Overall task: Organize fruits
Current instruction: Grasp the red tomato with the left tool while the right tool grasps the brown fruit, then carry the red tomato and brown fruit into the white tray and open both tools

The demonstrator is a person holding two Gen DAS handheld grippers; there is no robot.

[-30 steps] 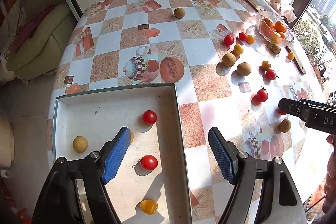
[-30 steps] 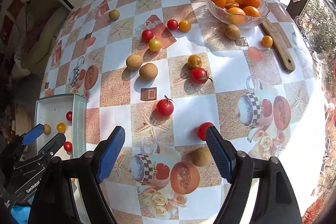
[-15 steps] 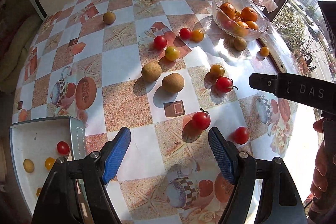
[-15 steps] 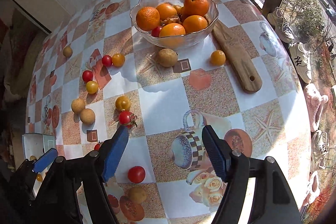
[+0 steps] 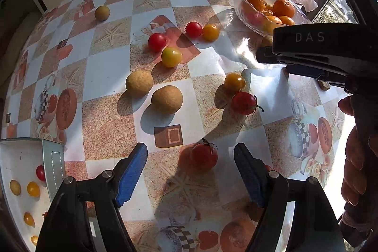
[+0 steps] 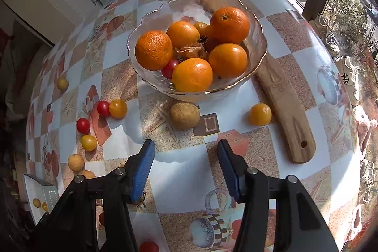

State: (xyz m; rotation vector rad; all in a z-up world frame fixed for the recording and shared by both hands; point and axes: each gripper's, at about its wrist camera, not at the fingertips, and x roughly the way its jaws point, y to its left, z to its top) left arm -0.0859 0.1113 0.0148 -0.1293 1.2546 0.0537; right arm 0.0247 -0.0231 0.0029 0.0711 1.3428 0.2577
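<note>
Left fingers [image 5: 190, 177]: spread wide, empty, low over the counter [image 5: 106, 72], a red tomato [image 5: 204, 155] on the cloth between the blue pads [image 5: 131, 175].
Tray [image 5: 53, 165]: far left corner of the left view, white, holding small yellow and red fruit.
Brown fruits [image 5: 166, 99]: two, just beside each other, mid-counter beyond the left fingers.
Tomato pair [image 5: 243, 102]: one red, one yellow above it, touching, right of the brown fruits.
Right fingers [image 6: 185, 169]: spread wide, empty, over bare cloth.
Brown fruit [image 6: 184, 115]: just beyond the right fingers, close against the bowl's near side.
Bowl [image 6: 256, 44]: glass, holding oranges [image 6: 153, 50] and a red tomato.
Yellow tomato [image 6: 259, 114]: right of the brown fruit, just beside the board.
Board [image 6: 281, 96]: wooden, running from under the bowl toward the right.
</note>
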